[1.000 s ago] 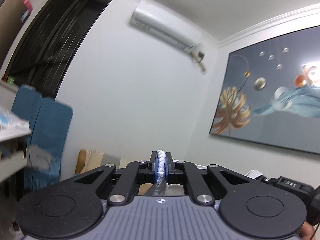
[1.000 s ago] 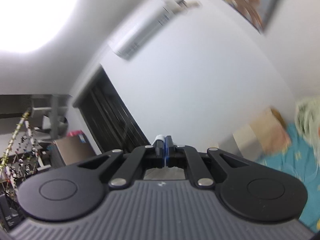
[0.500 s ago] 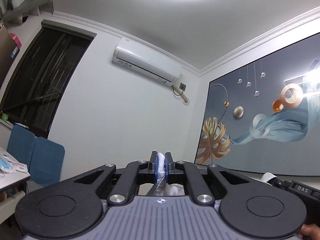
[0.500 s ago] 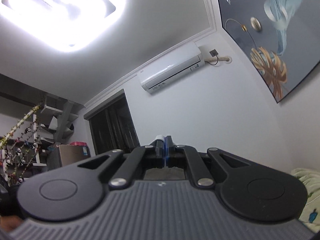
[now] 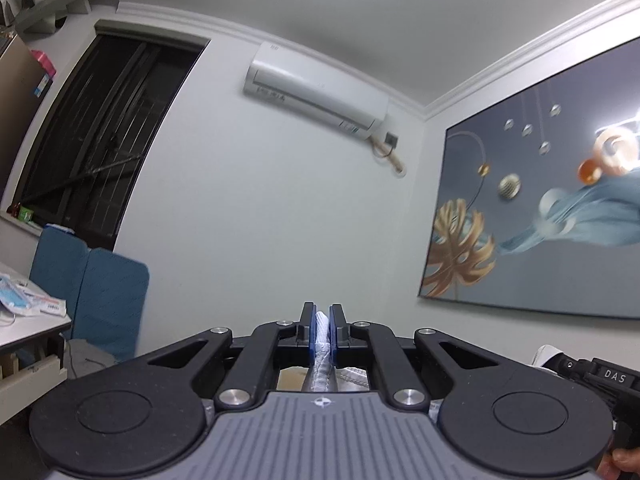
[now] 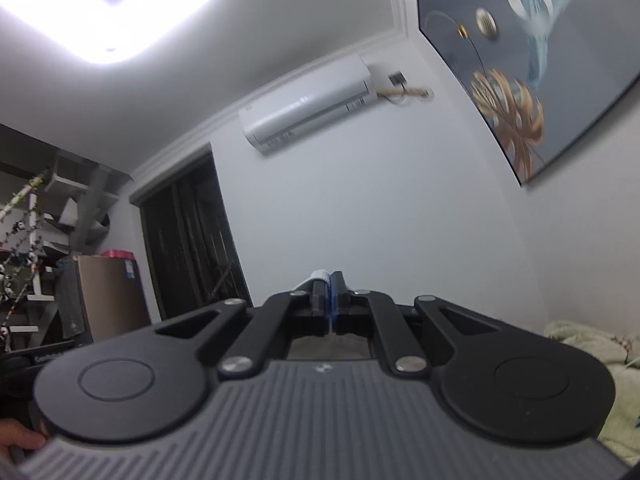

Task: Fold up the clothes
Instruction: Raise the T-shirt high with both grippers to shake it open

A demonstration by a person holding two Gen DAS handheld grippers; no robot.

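A bunched white knit garment [image 5: 322, 344] is being pinched between the blue pads of the left tool [image 5: 322, 330], and a thin white edge of it [image 6: 319, 274] is being clamped in the fully closed right tool [image 6: 327, 296]; both are being held aloft, aimed at the wall. Since so little fabric is being gripped on the right, the ribbed, soft cloth could be lost from there, and the fold would be spoiled. Most of the garment is being hidden below the tools.

Your left gripper [image 5: 322, 330] is clamped on a bunched strip of white fabric [image 5: 322, 344], likely a garment edge, raised toward the wall below the air conditioner [image 5: 316, 90].
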